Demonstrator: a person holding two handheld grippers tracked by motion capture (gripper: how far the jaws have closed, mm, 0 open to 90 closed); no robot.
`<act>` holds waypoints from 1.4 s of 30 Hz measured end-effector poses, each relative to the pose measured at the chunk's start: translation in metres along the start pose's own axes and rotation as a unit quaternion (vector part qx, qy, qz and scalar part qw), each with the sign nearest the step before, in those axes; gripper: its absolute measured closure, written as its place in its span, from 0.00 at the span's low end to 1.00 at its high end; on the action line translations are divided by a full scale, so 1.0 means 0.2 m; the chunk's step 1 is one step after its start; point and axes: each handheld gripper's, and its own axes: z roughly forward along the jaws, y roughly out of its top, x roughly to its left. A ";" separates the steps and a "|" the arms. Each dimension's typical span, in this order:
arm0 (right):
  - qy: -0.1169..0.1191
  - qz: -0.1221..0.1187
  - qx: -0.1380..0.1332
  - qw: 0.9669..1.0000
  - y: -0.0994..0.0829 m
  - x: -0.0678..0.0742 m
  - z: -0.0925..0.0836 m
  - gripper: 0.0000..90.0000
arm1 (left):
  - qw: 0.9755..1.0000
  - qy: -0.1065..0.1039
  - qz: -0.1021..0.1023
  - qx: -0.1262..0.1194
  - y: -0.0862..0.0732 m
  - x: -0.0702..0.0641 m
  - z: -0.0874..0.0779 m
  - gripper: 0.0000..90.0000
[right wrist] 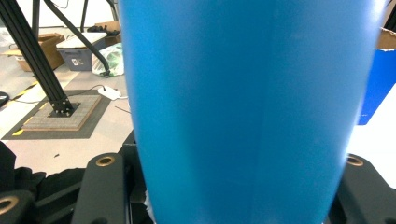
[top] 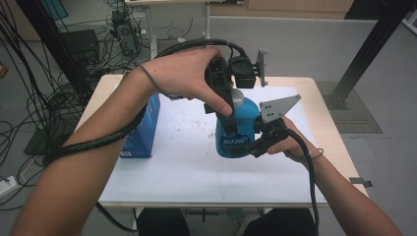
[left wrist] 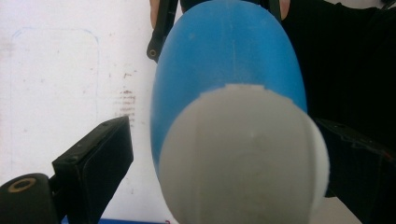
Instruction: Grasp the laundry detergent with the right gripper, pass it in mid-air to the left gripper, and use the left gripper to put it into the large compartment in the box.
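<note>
Blue bottle's (right wrist: 243,112) top cut off.

I am making out white lettering on a darker blue band low on the blue bottle (top: 239,129) in the high view, but it is showing too small and blurred for me to read any word. The blue box (top: 145,129) at the left of the worktop is showing no print that I can read.

Even, soft indoor light; sharpness varies by view.
The high view is clear with faint shadows; the blue bottle (right wrist: 243,112) and its grey cap (left wrist: 243,158) blur close up in both gripper views.
</note>
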 end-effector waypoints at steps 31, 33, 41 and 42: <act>0.003 -0.005 0.001 1.000 0.01 0.01 0.00 0.45 | 1.000 -0.002 0.009 0.013 0.05 -0.01 0.03 0.12; 0.004 -0.005 0.001 1.000 0.01 0.01 0.00 0.45 | 1.000 -0.001 0.010 0.015 0.06 -0.01 0.03 0.14; 0.004 -0.006 0.001 1.000 0.01 0.01 0.00 0.45 | 1.000 -0.003 0.008 0.020 0.07 -0.01 0.03 0.22; 0.004 -0.006 0.001 1.000 0.01 0.01 0.00 0.45 | 1.000 -0.004 0.008 0.021 0.07 -0.01 0.03 0.24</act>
